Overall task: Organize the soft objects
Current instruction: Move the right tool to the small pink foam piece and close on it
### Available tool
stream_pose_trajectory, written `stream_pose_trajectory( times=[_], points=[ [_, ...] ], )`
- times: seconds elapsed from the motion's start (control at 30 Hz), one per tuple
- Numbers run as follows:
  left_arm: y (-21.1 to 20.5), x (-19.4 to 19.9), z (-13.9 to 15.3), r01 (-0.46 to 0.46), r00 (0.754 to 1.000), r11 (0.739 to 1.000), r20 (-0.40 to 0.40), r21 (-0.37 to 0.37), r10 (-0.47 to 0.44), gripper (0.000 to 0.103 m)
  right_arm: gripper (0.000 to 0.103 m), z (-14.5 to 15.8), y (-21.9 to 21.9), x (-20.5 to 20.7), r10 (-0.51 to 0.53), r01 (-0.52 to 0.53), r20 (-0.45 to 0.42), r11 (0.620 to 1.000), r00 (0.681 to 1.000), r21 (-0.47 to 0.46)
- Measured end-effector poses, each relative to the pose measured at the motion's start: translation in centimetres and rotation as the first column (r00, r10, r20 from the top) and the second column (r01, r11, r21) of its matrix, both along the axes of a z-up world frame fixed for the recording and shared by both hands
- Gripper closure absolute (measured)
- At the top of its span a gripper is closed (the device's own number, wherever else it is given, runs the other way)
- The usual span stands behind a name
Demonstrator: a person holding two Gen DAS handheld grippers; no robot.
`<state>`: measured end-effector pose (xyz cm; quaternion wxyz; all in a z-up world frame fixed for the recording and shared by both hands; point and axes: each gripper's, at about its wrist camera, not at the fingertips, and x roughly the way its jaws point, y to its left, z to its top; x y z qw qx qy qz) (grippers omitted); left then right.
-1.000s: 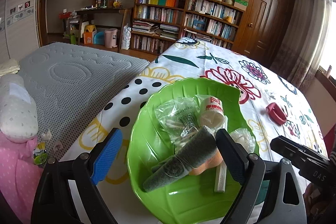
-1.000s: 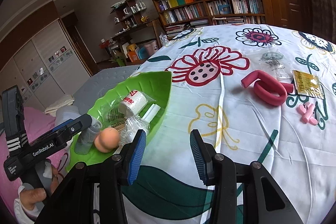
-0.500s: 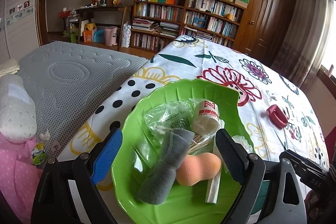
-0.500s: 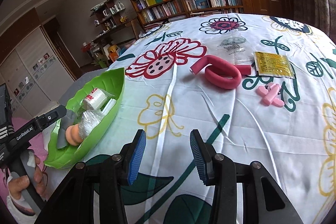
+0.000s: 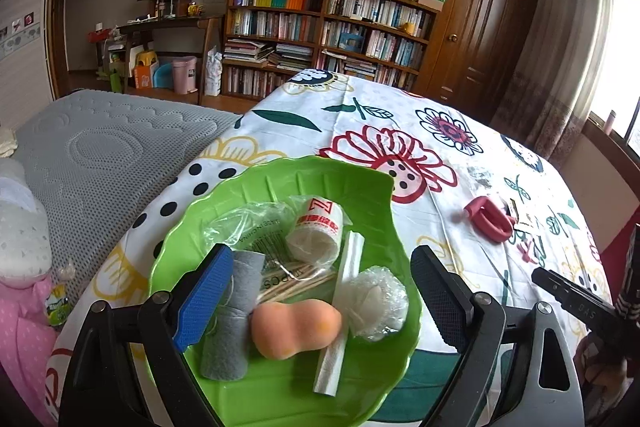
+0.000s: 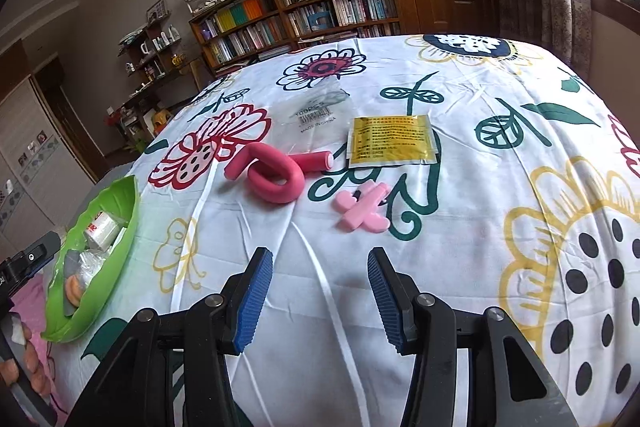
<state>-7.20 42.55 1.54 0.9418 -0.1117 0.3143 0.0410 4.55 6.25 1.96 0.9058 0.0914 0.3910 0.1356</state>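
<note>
Floral-cloth counter (image 6: 400,247), bookshelves behind. Green bowl (image 5: 360,183), lower centre of left view, holds grey cloth (image 5: 232,323), orange sponge (image 5: 296,327), roll, packets. Left gripper (image 5: 320,299) fingers wide, empty. Right gripper (image 6: 320,291) wide, empty. Left to do, mid-frame right view: red foam roller (image 6: 276,175), pink foam pieces (image 6: 364,207), yellow sachet (image 6: 390,139). Clear bag reads "100PCS MADE IN CHINA".

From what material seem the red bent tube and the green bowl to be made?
The red bent tube looks like matte foam: it holds a soft curl, and its cut end shows a pale core. The green bowl looks like glossy moulded plastic, with shiny highlights and a thin wavy rim.
</note>
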Motion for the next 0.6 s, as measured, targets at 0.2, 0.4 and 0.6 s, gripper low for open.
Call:
stream_pose_trajectory(
  times=[0.2,0.4,0.6],
  points=[
    [-2.7,0.8,0.4,0.060,0.998,0.998,0.002,0.010,-0.060,0.012,0.050,-0.6,-0.8,2.0,-0.016,0.015,-0.007,0.998,1.000,-0.054],
    [-4.8,1.4,0.5,0.107,0.994,0.994,-0.002,0.021,-0.107,0.012,0.049,-0.5,-0.4,3.6,0.007,-0.008,-0.006,0.995,1.000,-0.104],
    [-5.9,2.2,0.3,0.134,0.991,0.991,-0.015,0.014,-0.133,0.012,0.040,-0.6,0.5,4.6,0.028,-0.029,-0.008,0.986,1.000,-0.165]
  ],
)
